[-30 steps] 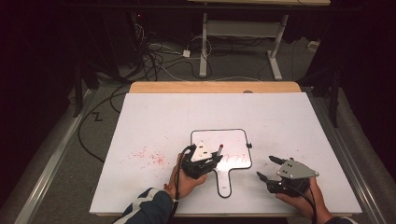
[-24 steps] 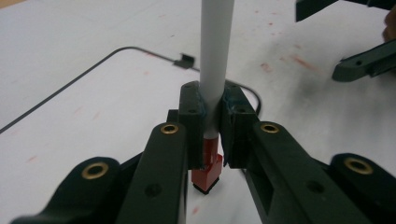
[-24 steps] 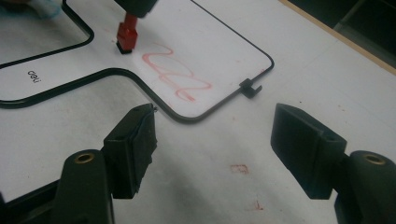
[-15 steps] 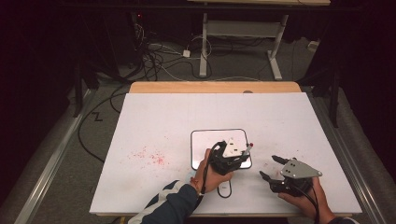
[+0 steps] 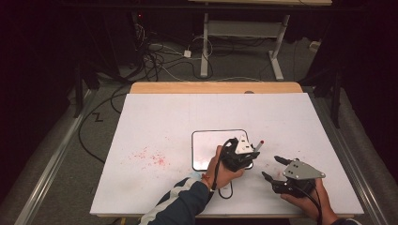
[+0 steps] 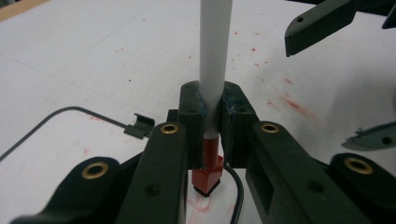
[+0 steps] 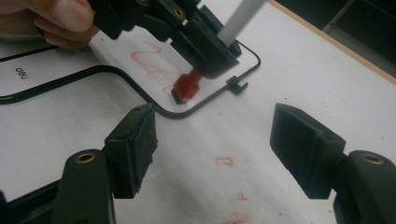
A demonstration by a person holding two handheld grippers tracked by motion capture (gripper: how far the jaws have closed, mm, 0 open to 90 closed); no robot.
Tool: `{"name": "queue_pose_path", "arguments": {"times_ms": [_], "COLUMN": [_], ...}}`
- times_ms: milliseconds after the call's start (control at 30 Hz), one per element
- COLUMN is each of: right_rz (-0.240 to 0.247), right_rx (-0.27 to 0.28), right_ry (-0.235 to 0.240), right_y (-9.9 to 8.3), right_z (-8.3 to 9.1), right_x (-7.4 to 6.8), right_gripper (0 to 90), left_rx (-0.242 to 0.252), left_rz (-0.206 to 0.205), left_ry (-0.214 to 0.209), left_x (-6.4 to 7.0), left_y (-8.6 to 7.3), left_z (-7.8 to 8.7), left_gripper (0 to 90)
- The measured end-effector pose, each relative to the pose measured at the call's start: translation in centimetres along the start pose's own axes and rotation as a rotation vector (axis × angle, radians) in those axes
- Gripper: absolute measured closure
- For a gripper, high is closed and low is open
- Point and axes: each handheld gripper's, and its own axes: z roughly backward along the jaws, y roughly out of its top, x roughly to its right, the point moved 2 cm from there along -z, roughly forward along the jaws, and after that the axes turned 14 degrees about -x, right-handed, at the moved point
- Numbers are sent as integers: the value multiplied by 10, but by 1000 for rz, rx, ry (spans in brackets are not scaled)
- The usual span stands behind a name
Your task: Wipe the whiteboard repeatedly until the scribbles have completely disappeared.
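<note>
A small whiteboard (image 5: 209, 143) with a black rim and a handle lies on the white table. My left gripper (image 5: 238, 155) is over its near right corner, shut on a white marker (image 6: 215, 56). The marker stands tilted, its red end with a black pad (image 7: 186, 87) pressed on the board beside red scribbles (image 7: 149, 60). My right gripper (image 5: 271, 168) rests to the right of the board, open, with nothing between its jaws. From the right gripper view (image 7: 215, 140) the left gripper (image 7: 201, 42) and marker (image 7: 240, 18) show just ahead.
Red stains (image 5: 150, 157) speckle the white table (image 5: 291, 117) left of the board and near the right gripper (image 7: 224, 161). A small black clip (image 7: 236, 84) sticks out from the board's rim. A wooden strip (image 5: 216, 87) runs along the far edge; cables lie on the floor beyond.
My left gripper has carried the marker rightward across the board to its right corner. The right gripper has stayed almost where it was.
</note>
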Motion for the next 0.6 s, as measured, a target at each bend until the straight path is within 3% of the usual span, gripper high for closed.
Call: {"name": "queue_pose_path", "arguments": {"times_ms": [233, 400, 600], "right_rz": [3, 2, 6], "right_rx": [0, -6, -8], "right_ry": [-1, -2, 0], "right_y": [1, 1, 2], "right_z": [0, -1, -2], "right_x": [-1, -2, -2], "right_gripper": [321, 321, 321], "left_rx": [-1, 11, 7], "left_rz": [-12, 5, 13], "left_ry": [11, 16, 42], "left_x": [-7, -17, -27], "left_y": [-22, -40, -47], "left_z": [21, 37, 45], "left_gripper": [787, 787, 787]}}
